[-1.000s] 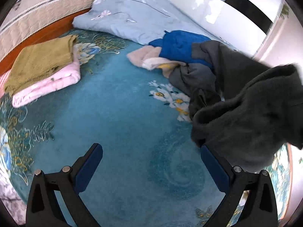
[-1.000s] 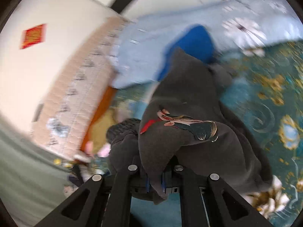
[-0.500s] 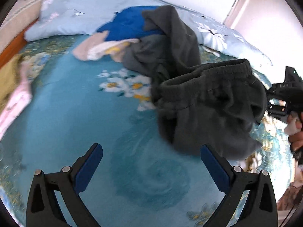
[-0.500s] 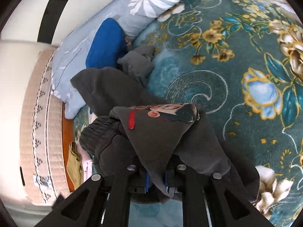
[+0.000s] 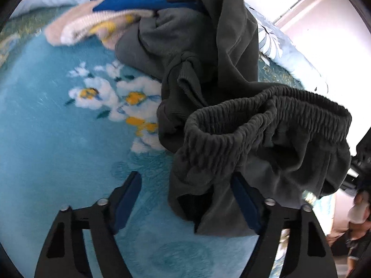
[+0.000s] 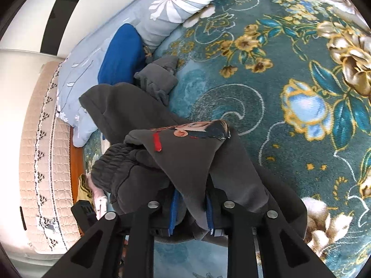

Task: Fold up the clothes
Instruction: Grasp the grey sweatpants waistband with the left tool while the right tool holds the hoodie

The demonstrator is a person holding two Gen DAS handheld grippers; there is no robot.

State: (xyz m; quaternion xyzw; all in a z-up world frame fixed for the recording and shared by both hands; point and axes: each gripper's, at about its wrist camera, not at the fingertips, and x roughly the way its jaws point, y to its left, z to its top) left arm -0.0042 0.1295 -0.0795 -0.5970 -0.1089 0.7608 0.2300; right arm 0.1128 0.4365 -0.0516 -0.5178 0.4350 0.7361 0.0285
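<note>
i've pulled the grey trousers up off the pile; my right gripper stays clamped on them, my left gripper gapes wide at the waistband, gripping nothing.

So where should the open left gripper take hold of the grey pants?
Probably the elastic waistband of the grey pants. It stands open as a thick ribbed loop just beyond the left gripper. Come from below and forward, one finger inside the loop, one outside. The right gripper already holds the other side.

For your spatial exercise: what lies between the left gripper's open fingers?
In the left wrist view, the left gripper has bare blanket on one side, grey trousers hanging by the other.
</note>
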